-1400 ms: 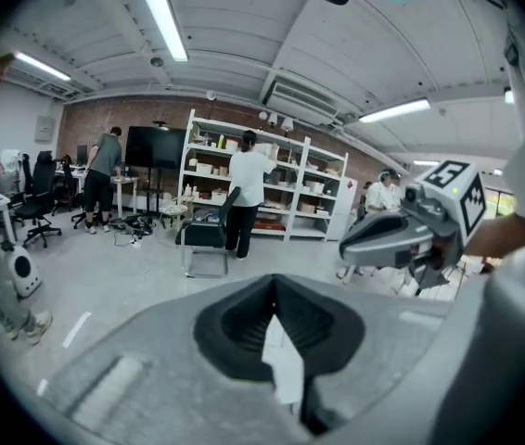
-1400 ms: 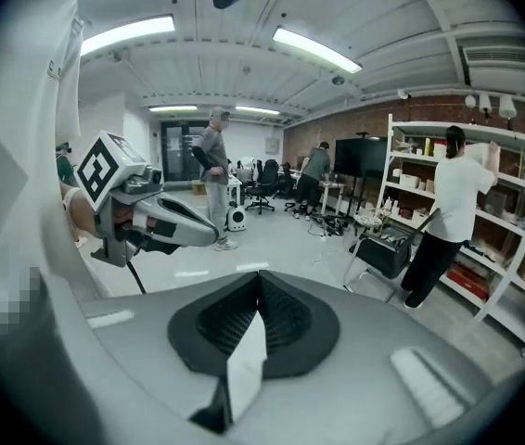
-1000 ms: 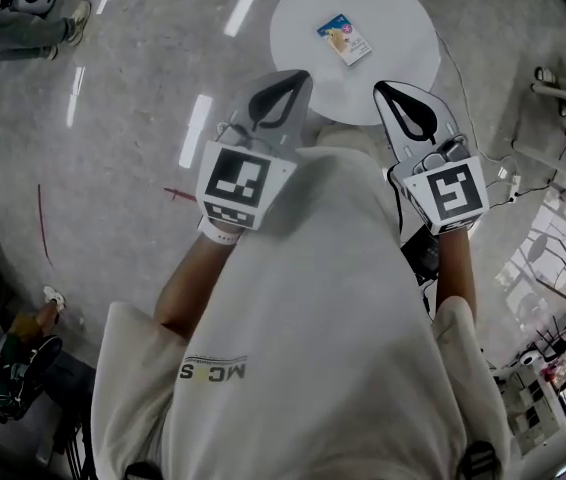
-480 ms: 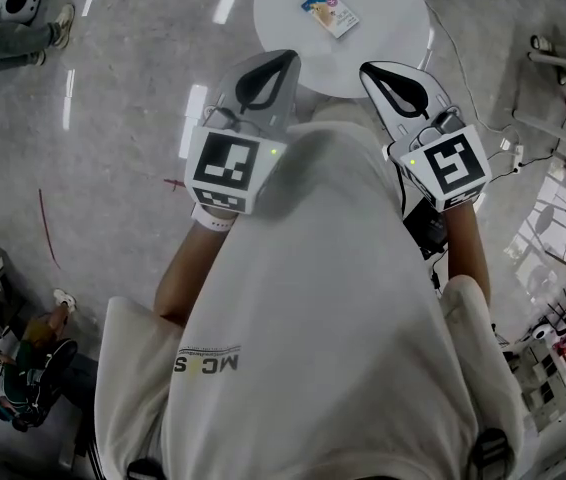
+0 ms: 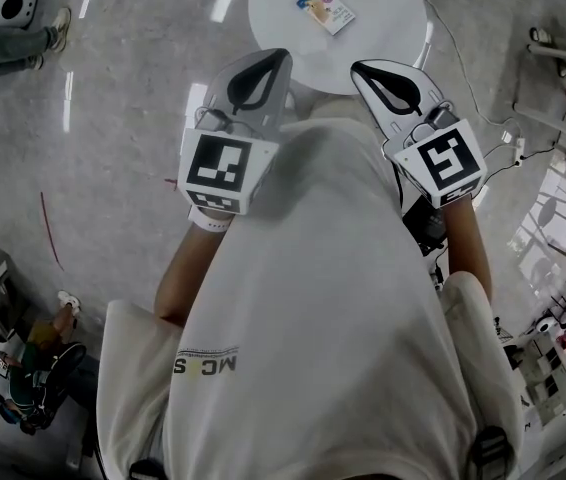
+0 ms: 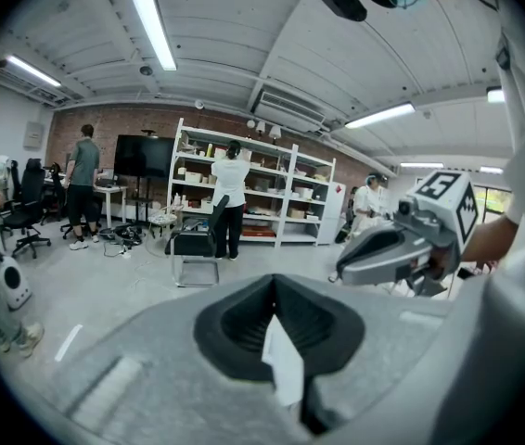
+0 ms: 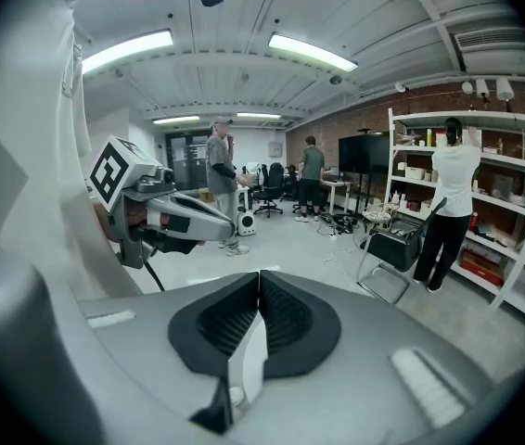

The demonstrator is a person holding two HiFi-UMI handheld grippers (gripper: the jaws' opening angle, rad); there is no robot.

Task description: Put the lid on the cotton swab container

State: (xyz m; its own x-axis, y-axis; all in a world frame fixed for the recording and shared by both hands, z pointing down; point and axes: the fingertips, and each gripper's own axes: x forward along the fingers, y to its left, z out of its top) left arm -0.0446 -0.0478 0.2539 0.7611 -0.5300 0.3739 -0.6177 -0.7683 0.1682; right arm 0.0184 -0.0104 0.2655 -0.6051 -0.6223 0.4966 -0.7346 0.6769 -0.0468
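In the head view a flat cotton swab package with a printed top lies on the round white table ahead of me. Both grippers are held up against my chest, well short of it. My left gripper is shut and empty, its jaws meeting in the left gripper view. My right gripper is shut with nothing in it, jaws together in the right gripper view. No separate lid shows in any view. Each gripper view looks out across the room, not at the table.
A polished grey floor surrounds the table. Cables and a white stand lie at the right. People stand at shelves and desks across the room. A black chair sits on the open floor.
The table and package have slid up toward the top edge of the head view. Both grippers have risen slightly with it, still shut.
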